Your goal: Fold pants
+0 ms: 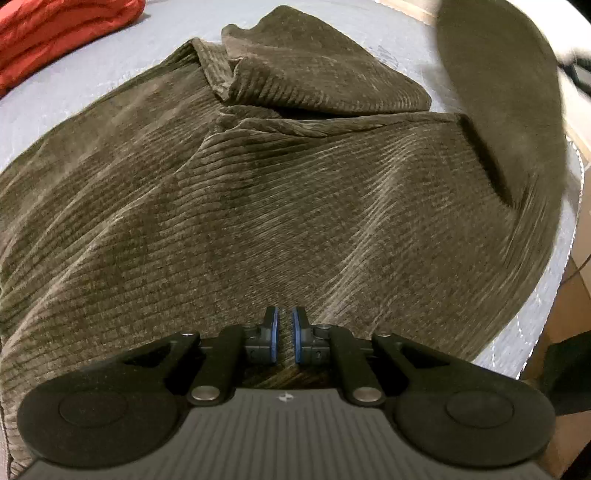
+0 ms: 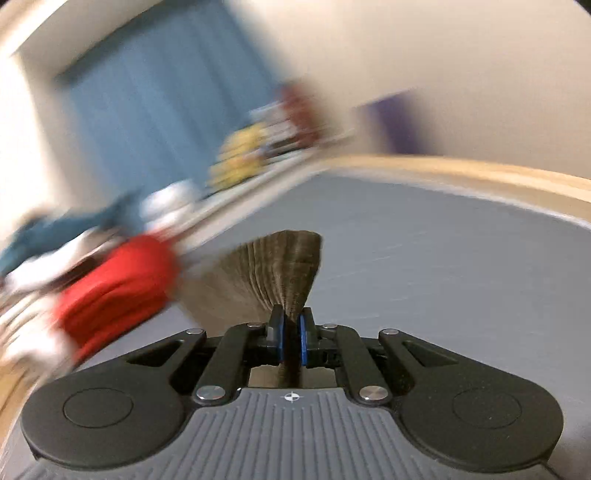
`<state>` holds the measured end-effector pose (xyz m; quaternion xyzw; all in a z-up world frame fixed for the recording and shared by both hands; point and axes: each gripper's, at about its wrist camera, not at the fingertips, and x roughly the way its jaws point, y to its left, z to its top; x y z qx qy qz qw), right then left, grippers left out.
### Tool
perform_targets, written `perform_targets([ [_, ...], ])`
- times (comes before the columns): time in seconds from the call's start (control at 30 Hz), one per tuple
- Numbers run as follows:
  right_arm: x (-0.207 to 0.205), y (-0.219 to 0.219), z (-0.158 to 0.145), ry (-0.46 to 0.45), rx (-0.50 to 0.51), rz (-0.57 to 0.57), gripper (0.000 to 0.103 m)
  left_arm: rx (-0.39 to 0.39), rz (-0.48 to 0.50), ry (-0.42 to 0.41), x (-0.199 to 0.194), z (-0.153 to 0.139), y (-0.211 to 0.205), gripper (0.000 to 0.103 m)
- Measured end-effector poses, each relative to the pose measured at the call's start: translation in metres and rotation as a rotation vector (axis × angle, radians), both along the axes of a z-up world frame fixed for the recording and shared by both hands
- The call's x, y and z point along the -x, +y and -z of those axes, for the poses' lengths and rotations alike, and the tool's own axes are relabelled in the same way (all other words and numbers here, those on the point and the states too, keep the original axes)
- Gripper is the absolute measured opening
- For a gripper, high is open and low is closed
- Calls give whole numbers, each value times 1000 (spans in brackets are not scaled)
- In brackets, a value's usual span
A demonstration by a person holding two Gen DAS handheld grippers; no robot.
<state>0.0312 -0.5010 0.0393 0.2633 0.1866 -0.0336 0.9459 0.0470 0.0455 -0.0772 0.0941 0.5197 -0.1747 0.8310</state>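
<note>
Dark olive corduroy pants (image 1: pixel 258 184) lie spread and rumpled over a grey bed sheet (image 1: pixel 33 110). My left gripper (image 1: pixel 285 325) points steeply down onto the near part of the cloth. Its blue pads stand almost together with a ridge of corduroy pinched between them. At the right of this view a blurred flap of the same pants (image 1: pixel 498 92) is lifted off the bed. In the right wrist view my right gripper (image 2: pixel 291 332) is shut on a fanned edge of the pants (image 2: pixel 280 266), held above the sheet (image 2: pixel 443 277).
A folded red garment (image 1: pixel 55 33) lies at the far left corner of the bed, and shows again blurred (image 2: pixel 110 288). A wooden bed frame (image 2: pixel 480 170) runs along the far side. Beyond it are a blue curtain (image 2: pixel 147 110) and a cluttered shelf (image 2: pixel 258 147).
</note>
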Motion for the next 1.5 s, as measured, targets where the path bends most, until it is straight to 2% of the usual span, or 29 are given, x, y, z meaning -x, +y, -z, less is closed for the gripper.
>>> perform_targets([
  [0.03,17,-19,15,55,7,96,7,-7,5,-4,1,0,-1,7],
  [0.1,46,-52,51,220,2,262,7,-16,18,-9,2,-1,-4,9],
  [0.2,77,-88,91,378,-107,396,7,-14,22,-8,-1,-1,-9,18],
  [0.27,85,-92,94,395,-113,423,7,-16,24,-10,0,-2,-13,24],
  [0.33,88,-86,84,401,-62,444,6,-18,32,-11,1,-1,-19,28],
  [0.43,97,-74,66,424,7,564,6,-16,46,-12,4,-2,-25,30],
  [0.5,98,-76,70,457,21,589,6,-18,55,-11,5,-1,-27,34],
  [0.53,92,-81,77,499,10,553,6,-16,61,-9,5,-1,-28,38],
  [0.6,92,-92,90,554,-35,558,7,-10,66,-5,5,-1,-28,41],
  [0.63,94,-97,92,566,-49,576,10,-7,64,-4,4,-1,-29,41],
  [0.7,95,-99,79,552,3,662,23,9,58,-1,4,-2,-26,43],
  [0.77,97,-102,60,485,77,738,44,28,51,0,2,-5,-24,43],
  [0.8,96,-105,52,428,93,743,46,30,49,-7,3,-8,-24,43],
  [0.87,84,-111,43,321,84,673,46,41,37,-27,1,-15,-21,43],
  [0.93,56,-116,43,256,17,478,45,54,11,-48,-1,-23,-15,43],
  [1.0,21,-113,49,233,-20,297,45,64,-27,-76,-4,-30,-6,43],
  [1.07,-11,-104,59,254,-22,202,45,75,-81,-103,-8,-38,7,43],
  [1.1,-27,-100,65,284,-16,192,45,80,-108,-111,-10,-40,14,43],
  [1.2,-68,-97,90,391,-28,194,53,90,-186,-131,-14,-46,39,43],
  [1.27,-87,-94,103,458,-39,240,56,88,-230,-138,-14,-50,55,43],
  [1.33,-96,-87,109,464,8,270,58,87,-268,-149,-15,-53,70,43],
  [1.37,-105,-80,109,494,74,269,51,87,-286,-154,-15,-55,77,43],
  [1.4,-113,-75,111,526,147,289,38,87,-297,-158,-15,-57,82,43],
  [1.43,-117,-72,111,556,212,333,12,88,-305,-162,-14,-58,88,43],
  [1.5,-123,-71,113,557,241,371,6,86,-320,-169,-13,-61,97,43],
])
